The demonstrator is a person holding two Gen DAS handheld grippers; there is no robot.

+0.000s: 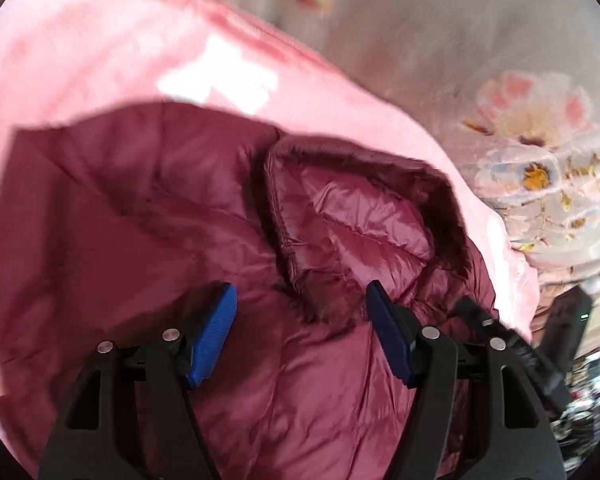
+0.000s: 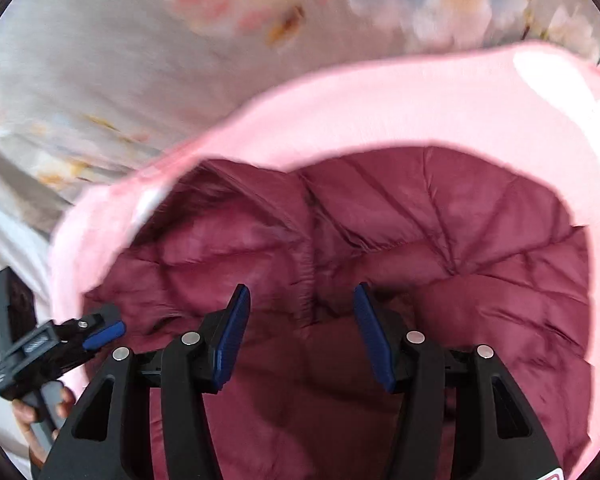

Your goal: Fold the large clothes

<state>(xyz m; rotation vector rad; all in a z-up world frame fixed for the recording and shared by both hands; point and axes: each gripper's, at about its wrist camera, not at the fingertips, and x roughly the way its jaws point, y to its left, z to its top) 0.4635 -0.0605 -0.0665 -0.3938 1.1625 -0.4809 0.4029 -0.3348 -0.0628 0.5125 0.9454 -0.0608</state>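
Both jaws stand apart, nothing between the pads: left gripper (image 1: 302, 334) and right gripper (image 2: 302, 336) hover over the maroon quilted puffer jacket (image 1: 172, 216). It lies on a pink fleece blanket (image 1: 80, 60) on the floral bedsheet (image 1: 540, 160), hood (image 1: 352, 216) laid over its body. My guess: one fold down, bundle bulky, more folding left

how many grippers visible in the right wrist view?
2. The right gripper fills the bottom centre, jaws apart over the maroon jacket. The left gripper is at the lower left edge, only one of its fingers showing.
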